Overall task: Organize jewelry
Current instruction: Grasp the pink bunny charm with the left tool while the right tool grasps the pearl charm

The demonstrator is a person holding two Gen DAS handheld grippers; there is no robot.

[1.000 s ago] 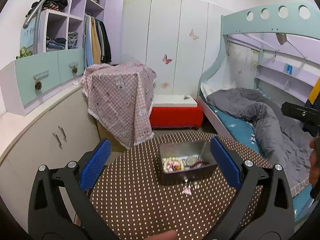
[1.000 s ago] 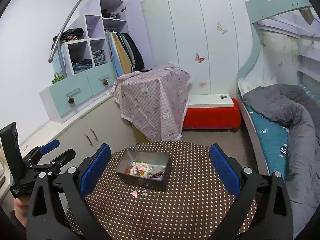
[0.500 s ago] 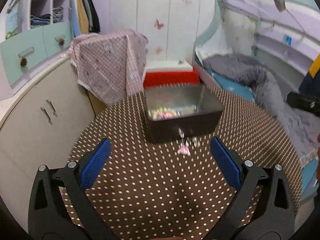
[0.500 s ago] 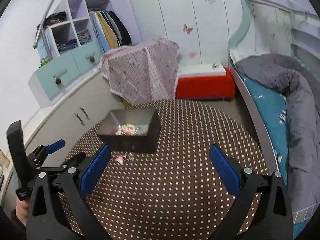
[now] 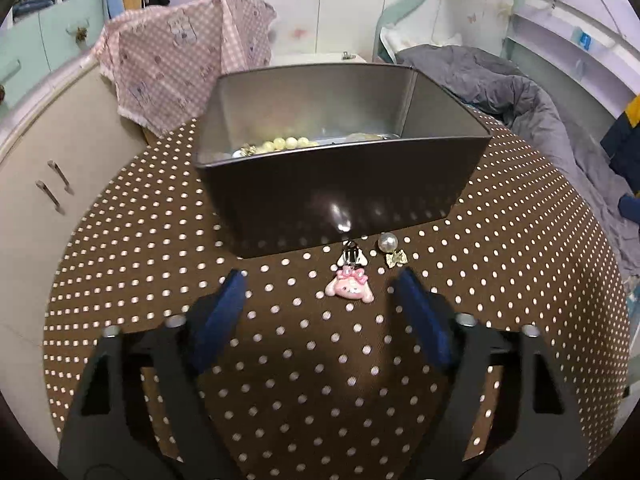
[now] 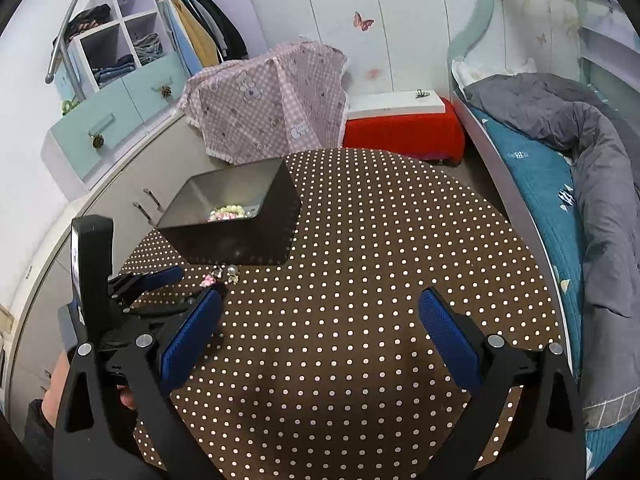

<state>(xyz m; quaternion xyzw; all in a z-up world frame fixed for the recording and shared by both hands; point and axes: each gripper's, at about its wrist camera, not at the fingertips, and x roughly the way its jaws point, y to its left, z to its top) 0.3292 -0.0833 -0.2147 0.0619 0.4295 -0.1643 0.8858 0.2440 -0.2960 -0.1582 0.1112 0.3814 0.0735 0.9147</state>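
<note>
A dark metal box (image 5: 340, 184) with bead jewelry (image 5: 280, 144) inside stands on the brown polka-dot table (image 5: 280, 360). In front of it lie a pink bunny charm (image 5: 349, 286), a black-and-white charm (image 5: 352, 257), a pearl (image 5: 387, 241) and a small gold piece (image 5: 397, 258). My left gripper (image 5: 324, 300) is open and empty, low over the table just short of the pink charm. My right gripper (image 6: 320, 320) is open and empty, further right over the table. The box (image 6: 240, 220) and the left gripper (image 6: 188, 284) show in the right wrist view.
A pink checked cloth (image 6: 272, 96) covers furniture behind the table. White cabinets (image 5: 36, 184) stand at the left, a bed with a grey duvet (image 6: 580, 152) at the right, a red bench (image 6: 400, 132) beyond.
My left gripper has come down and forward to the loose charms in front of the box, its fingers narrowed a little. My right gripper has also dipped toward the table.
</note>
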